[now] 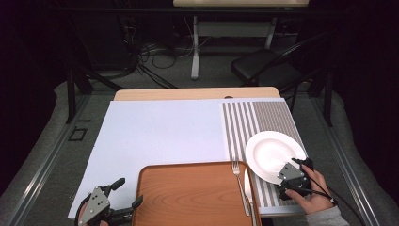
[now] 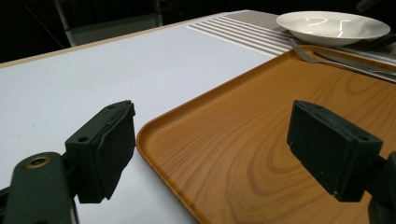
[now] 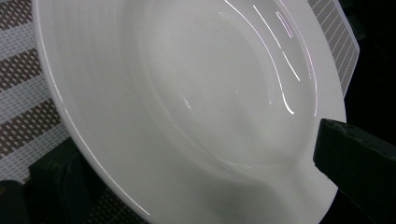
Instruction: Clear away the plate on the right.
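While a person's two forearms come in from the near edge of the table, each hand holds a black two-jaw gripper. The right gripper sits at the near rim of a round white ceramic plate, which rests on a placemat with brown and white woven stripes at the right side of the table. In the right gripper view, one jaw lies over the plate's rim at the right and the other sits under the rim at the lower left, against the placemat, so the rim is between them; whether the jaws press on the plate cannot be told. The person's right hand wraps the gripper body from behind, with a grey sleeve at the wrist.

The left gripper hovers at the near left corner of a rectangular wooden tray with rounded corners. Its jaws stand wide apart, with one over the white table cover and the other over the tray, and the tray's raised edge runs between them. Neither jaw appears to touch the tray.

A silver metal fork lies lengthwise along the tray's right side, tines pointing away from the person, and a silver table knife lies just beside it, nearer the tray's right edge. The plate's left rim is just beside the tray's far right corner.
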A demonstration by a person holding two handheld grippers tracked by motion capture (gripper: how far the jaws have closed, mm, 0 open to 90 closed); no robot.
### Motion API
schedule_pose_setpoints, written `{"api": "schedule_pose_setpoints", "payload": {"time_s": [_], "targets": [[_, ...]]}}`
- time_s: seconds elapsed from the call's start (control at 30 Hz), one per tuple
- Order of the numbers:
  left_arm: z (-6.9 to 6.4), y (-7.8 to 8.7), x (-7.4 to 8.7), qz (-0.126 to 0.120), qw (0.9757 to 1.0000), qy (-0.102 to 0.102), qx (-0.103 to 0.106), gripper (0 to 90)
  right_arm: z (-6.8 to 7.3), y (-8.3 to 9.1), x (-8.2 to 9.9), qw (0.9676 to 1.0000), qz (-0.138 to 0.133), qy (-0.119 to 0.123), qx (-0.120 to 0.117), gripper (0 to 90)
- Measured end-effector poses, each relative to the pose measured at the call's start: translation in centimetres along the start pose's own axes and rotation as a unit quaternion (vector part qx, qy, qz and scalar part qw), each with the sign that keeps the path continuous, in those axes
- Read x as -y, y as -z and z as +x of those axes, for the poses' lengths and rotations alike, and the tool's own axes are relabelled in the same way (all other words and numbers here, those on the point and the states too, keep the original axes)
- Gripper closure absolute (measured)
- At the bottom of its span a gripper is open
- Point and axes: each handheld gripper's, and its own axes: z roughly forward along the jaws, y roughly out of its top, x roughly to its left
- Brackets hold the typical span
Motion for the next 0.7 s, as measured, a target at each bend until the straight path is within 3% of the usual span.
{"api": "schedule_pose_setpoints", "payload": {"time_s": [0.3, 0.6, 0.67, 0.7], "targets": [[0.01, 0.00, 0.00, 0.000, 1.0000, 0.000, 0.000, 15.6, -0.13, -0.54, 0.31, 0.9999, -0.002, -0.010, 0.000, 0.0], [0.00, 0.02, 0.00, 0.000, 1.0000, 0.000, -0.001, 15.6, 0.05, -0.52, 0.30, 1.0000, -0.007, 0.000, 0.002, 0.0], [0.01, 0.03, 0.00, 0.000, 1.0000, 0.000, 0.000, 15.6, 0.05, -0.50, 0.25, 1.0000, -0.003, 0.004, 0.004, 0.0], [0.02, 0.04, 0.00, -0.001, 1.0000, 0.000, 0.000, 15.6, 0.03, -0.29, 0.16, 0.9999, 0.012, 0.006, 0.004, 0.0]]}}
